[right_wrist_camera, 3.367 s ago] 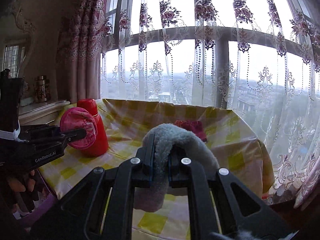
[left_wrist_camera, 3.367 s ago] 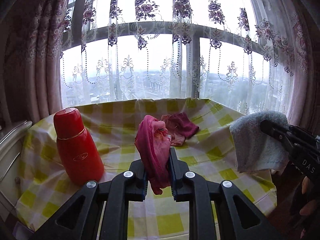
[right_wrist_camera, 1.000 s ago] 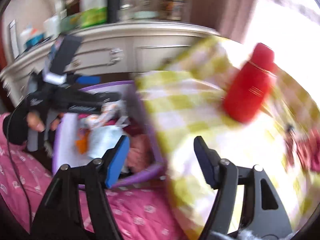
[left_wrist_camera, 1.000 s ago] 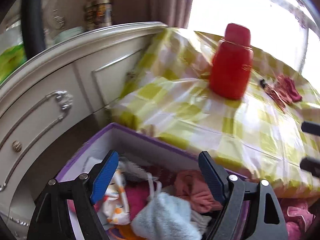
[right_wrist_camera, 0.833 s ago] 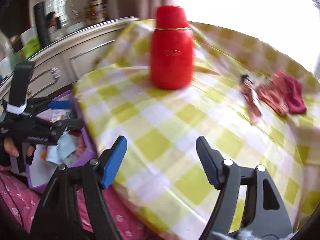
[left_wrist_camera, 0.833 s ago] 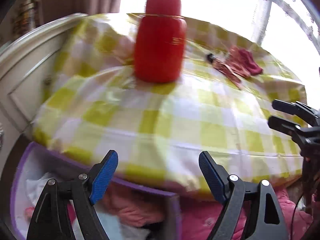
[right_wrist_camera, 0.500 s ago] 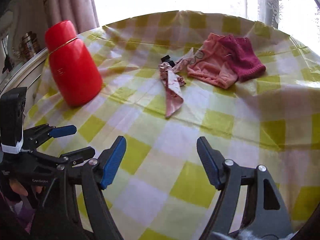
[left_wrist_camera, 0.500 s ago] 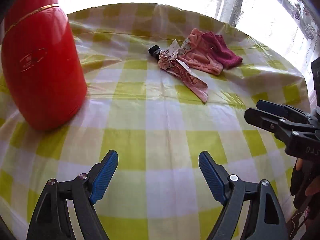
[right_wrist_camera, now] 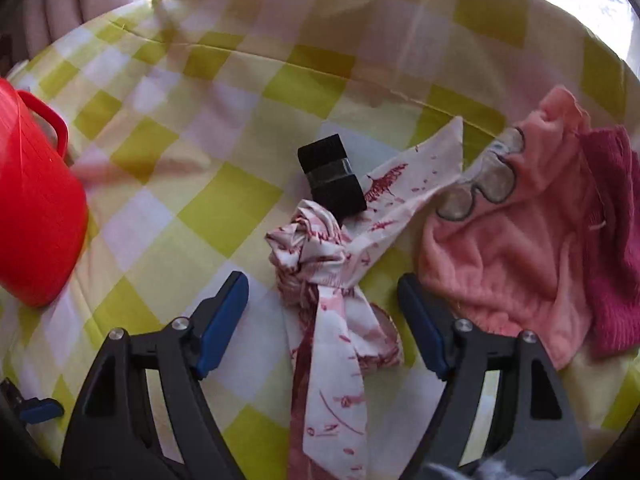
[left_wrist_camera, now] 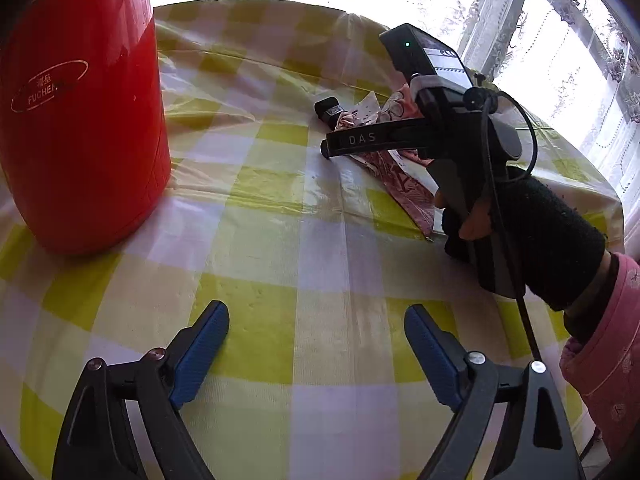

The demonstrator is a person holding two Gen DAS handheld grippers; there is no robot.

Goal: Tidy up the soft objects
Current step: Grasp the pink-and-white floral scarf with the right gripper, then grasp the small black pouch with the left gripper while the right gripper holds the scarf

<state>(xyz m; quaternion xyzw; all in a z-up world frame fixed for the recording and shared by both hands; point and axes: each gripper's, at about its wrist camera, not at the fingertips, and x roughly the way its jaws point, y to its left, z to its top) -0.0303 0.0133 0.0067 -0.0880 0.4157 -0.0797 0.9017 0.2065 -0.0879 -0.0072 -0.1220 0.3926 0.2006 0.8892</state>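
A knotted white scarf with red marks (right_wrist_camera: 320, 264) lies on the yellow-checked tablecloth (right_wrist_camera: 224, 208). My right gripper (right_wrist_camera: 322, 284) hangs over it, jaws closing on either side of the knot, pads not touching it. To the scarf's right lie a pink fleece cloth (right_wrist_camera: 508, 256) and a dark magenta knit (right_wrist_camera: 616, 248). My left gripper (left_wrist_camera: 316, 316) hovers above bare tablecloth with nothing between its jaws, which are opening. In the left wrist view the right gripper (left_wrist_camera: 326, 151) partly hides the scarf (left_wrist_camera: 404, 188).
A tall red flask (left_wrist_camera: 80, 120) stands at the left of the table, close to my left gripper. A small black block (right_wrist_camera: 332, 180) rests against the scarf. A gloved hand with a pink sleeve (left_wrist_camera: 532, 240) holds the right gripper. Curtains hang behind.
Both grippers, open over a purple box of cloths beside the table a second ago, swung over the tabletop. The right one then moved forward over the scarf, and its jaws narrowed.
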